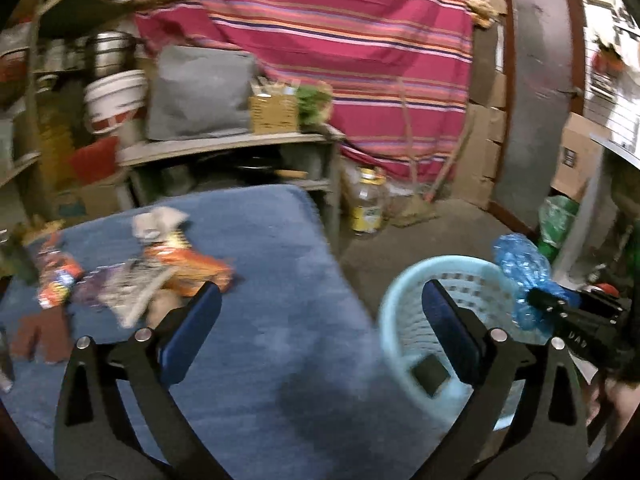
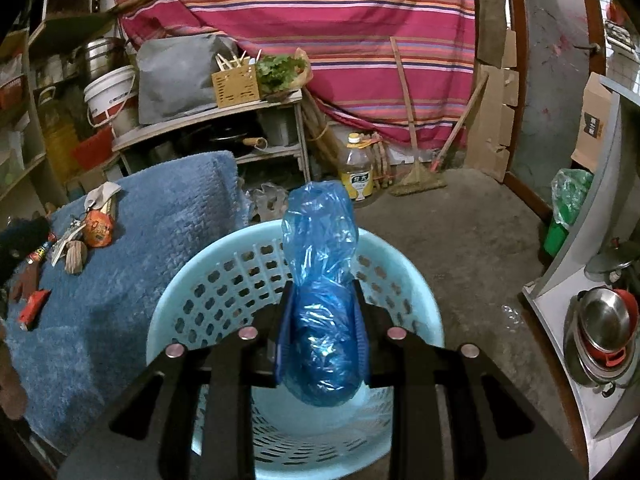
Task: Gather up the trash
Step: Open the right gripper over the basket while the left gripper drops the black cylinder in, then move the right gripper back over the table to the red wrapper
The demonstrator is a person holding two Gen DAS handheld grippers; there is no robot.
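My right gripper (image 2: pixel 322 320) is shut on a crumpled blue plastic bag (image 2: pixel 320 248) and holds it over the light blue perforated basket (image 2: pixel 420 280). The left wrist view shows the same bag (image 1: pixel 520 268) in the right gripper (image 1: pixel 548 302), above the basket (image 1: pixel 400 300), which holds a small dark object (image 1: pixel 430 374). My left gripper (image 1: pixel 320 312) is open and empty above the blue towel (image 1: pixel 256 280). Snack wrappers (image 1: pixel 188 264) and other scraps (image 1: pixel 56 276) lie on the towel to its left; they also show in the right wrist view (image 2: pixel 96 228).
A shelf unit (image 2: pixel 208 120) with a grey bag, white bucket and pots stands behind the towel. An oil bottle (image 2: pixel 358 172) and a broom (image 2: pixel 420 176) sit on the concrete floor by the striped cloth (image 2: pixel 320 40). A green bin (image 2: pixel 564 216) and metal pots (image 2: pixel 600 328) stand at right.
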